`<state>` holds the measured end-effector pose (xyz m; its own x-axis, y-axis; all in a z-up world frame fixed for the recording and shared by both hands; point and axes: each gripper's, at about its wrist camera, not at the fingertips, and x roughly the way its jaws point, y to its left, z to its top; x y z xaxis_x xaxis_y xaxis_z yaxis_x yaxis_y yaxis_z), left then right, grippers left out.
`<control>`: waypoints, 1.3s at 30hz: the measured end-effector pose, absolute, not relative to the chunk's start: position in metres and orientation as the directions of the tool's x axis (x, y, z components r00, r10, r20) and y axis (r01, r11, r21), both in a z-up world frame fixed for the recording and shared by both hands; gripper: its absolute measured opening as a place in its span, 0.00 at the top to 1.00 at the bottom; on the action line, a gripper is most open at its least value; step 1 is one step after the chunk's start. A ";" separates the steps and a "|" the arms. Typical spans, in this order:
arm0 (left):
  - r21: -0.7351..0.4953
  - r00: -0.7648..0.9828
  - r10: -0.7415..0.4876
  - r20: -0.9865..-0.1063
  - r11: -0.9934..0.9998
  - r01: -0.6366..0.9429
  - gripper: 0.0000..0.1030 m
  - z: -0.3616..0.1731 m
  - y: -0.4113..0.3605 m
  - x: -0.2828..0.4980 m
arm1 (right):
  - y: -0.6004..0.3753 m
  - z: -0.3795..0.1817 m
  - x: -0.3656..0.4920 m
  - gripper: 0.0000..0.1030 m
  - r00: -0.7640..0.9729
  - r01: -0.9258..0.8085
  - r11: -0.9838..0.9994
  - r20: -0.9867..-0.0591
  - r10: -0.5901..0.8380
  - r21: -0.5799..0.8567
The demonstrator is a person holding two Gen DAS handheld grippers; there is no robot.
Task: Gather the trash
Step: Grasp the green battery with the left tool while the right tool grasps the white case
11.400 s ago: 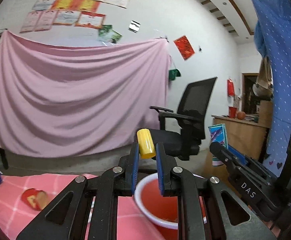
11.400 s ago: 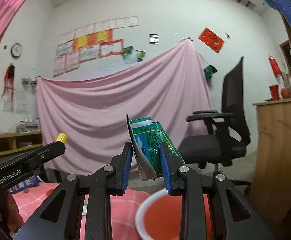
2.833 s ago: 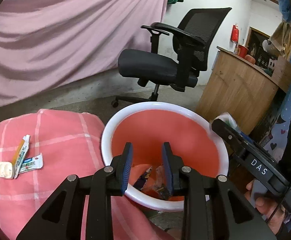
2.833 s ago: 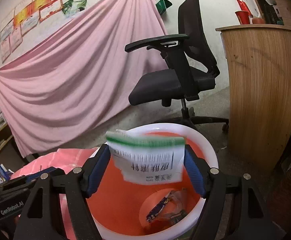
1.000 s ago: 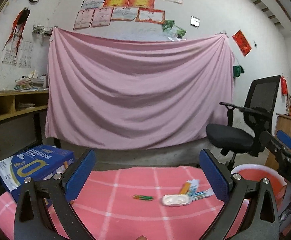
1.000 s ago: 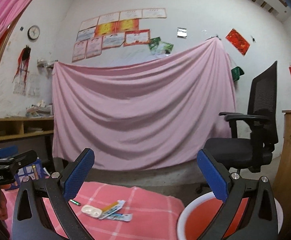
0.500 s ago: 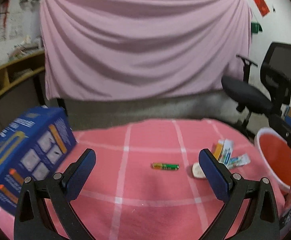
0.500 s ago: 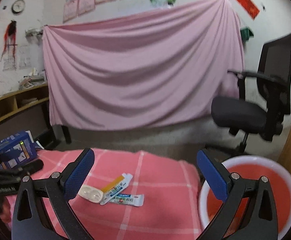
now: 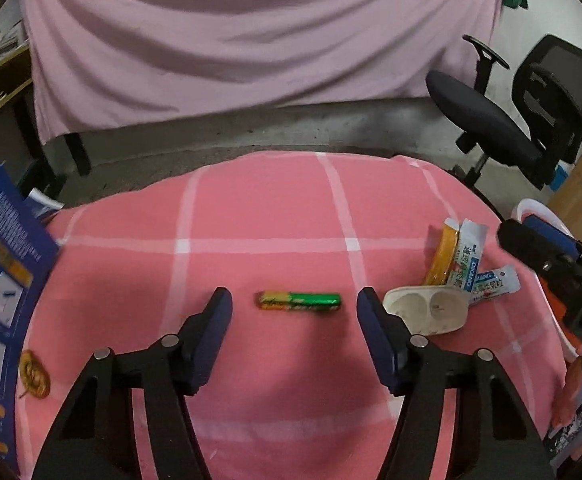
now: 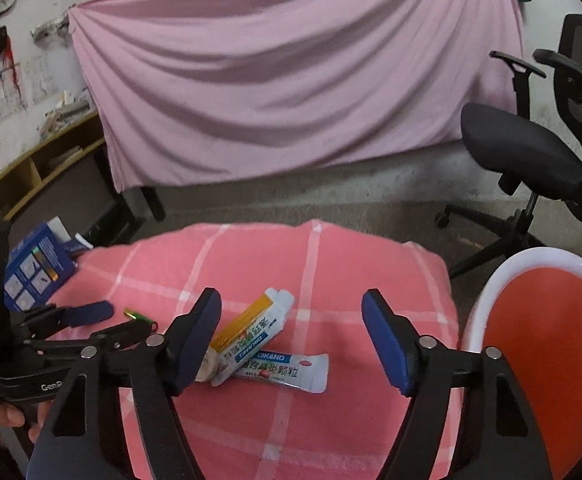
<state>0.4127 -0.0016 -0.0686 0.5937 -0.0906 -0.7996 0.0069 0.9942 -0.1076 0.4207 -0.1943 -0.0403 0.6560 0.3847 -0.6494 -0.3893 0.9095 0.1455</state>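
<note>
Left wrist view: I am narrowing the spread left gripper around the battery lying on the pink cloth, the right gripper closing, empty, over sachets.

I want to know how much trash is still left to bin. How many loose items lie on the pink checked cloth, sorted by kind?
Battery: 1
Sachets: 3, namely orange sachet, white sachet beside it, flat sachet in front
White plastic tray: 1
Small brown scrap: 1
Total: 6
</note>
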 end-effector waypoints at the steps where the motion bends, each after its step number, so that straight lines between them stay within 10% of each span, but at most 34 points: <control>1: -0.097 0.585 -0.085 -0.807 0.995 0.011 0.51 -0.071 -0.004 0.416 | -0.193 -0.041 0.421 0.32 0.651 -0.392 0.908 -0.653 0.387 0.147; 10: -0.137 0.588 -0.118 -0.800 0.990 0.013 0.63 -0.077 0.006 0.417 | -0.185 -0.052 0.429 0.34 0.582 -0.410 0.901 -0.720 0.379 0.142; 20: -0.242 0.619 -0.170 -0.767 0.970 -0.034 0.63 -0.070 0.034 0.404 | -0.171 -0.067 0.435 0.74 0.493 -0.452 0.879 -0.779 0.388 0.152; 39: -0.259 0.661 -0.114 -0.742 0.958 -0.125 0.63 -0.058 0.057 0.369 | -0.143 -0.054 0.411 0.58 0.441 -0.618 0.770 -0.741 0.506 0.158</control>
